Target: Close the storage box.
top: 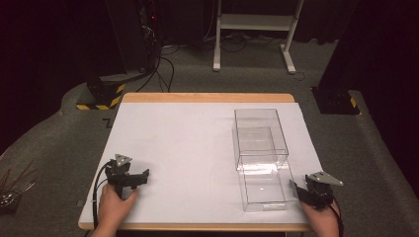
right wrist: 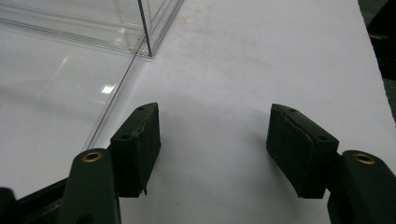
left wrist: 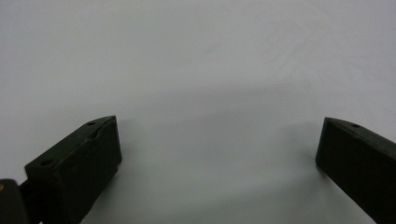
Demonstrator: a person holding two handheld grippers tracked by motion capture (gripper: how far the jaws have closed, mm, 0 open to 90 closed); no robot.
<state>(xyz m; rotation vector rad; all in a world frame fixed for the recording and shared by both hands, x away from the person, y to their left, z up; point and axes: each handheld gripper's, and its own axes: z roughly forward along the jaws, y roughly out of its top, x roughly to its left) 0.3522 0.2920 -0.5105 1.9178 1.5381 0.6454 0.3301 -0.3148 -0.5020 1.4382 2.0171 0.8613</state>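
Start of the work: left gripper [top: 143, 176] and right gripper [top: 295, 190] rest spread and empty on the table [top: 188, 143]; next, the right must close on the clear box [top: 260, 158]

No text, label, brand or number could be read anywhere; a dark mark at the table's [top: 148, 106] upper-left edge stayed illegible.

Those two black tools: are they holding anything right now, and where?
Nothing. The left tool and right tool stand open over the table, beside the clear box.
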